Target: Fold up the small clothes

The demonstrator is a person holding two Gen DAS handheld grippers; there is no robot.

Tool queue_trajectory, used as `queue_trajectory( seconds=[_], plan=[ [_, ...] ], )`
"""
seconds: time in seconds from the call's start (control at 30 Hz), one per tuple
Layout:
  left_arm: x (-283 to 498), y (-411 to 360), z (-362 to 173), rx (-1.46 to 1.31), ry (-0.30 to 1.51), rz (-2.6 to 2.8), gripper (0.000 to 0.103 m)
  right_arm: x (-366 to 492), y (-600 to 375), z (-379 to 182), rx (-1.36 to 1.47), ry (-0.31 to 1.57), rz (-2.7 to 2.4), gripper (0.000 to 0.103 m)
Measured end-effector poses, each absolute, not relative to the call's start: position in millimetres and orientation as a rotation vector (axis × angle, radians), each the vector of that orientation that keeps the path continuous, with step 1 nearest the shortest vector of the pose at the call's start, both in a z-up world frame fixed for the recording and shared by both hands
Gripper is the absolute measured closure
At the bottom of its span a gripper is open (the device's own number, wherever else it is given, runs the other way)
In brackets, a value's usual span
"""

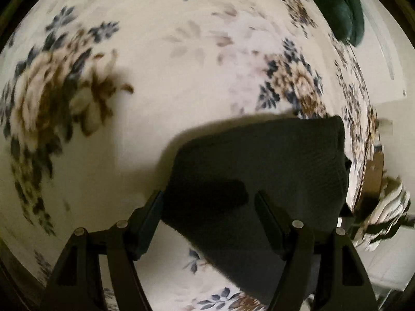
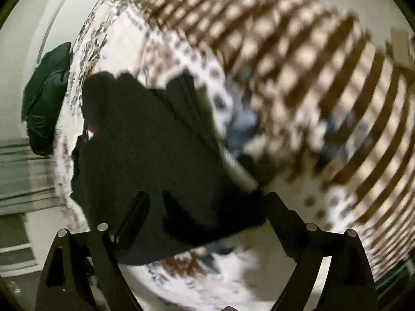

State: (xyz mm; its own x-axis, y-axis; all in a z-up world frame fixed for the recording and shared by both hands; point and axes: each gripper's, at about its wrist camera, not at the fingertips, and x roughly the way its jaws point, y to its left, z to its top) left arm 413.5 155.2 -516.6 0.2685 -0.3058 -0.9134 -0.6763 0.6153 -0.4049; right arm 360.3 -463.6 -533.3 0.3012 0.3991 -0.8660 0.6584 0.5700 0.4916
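Observation:
A black garment lies folded flat on a floral bedsheet. My left gripper hangs over its near left part with the jaws apart. One fingertip stands at the cloth's left edge and the other is over the cloth; neither visibly pinches it. In the right wrist view the same black garment spreads under my right gripper. Its fingers stand wide open above the cloth's near edge. That view is blurred.
A dark green cushion sits at the bed's edge. A brown-and-cream checked blanket covers the far right, with a blue-grey cloth and a white ribbed piece beside the garment. A striped cloth lies off the bed.

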Motion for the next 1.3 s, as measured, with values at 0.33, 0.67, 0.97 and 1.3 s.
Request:
queue_trajectory(
  seconds=[0.33, 0.67, 0.97, 1.3],
  plan=[
    [400.1, 160.7, -487.9, -0.880, 1.269, 0.297, 0.033, 342.8, -455.6, -553.9, 1.074, 1.288, -0.287, 0.003],
    [486.0, 130.0, -534.0, -0.606, 1.341, 0.041, 0.040, 406.6, -456.8, -524.8, 0.799, 1.286, -0.217, 0.003],
    [439.9, 146.7, -516.8, -0.633, 1.288, 0.040, 0.087, 449.5, -443.7, -522.5, 0.597, 1.298, -0.153, 0.079],
    [442.3, 142.6, -518.8, -0.592, 1.365, 0.050, 0.081, 472.7, -443.5, -532.8, 0.604, 1.373, -0.177, 0.074]
  ],
)
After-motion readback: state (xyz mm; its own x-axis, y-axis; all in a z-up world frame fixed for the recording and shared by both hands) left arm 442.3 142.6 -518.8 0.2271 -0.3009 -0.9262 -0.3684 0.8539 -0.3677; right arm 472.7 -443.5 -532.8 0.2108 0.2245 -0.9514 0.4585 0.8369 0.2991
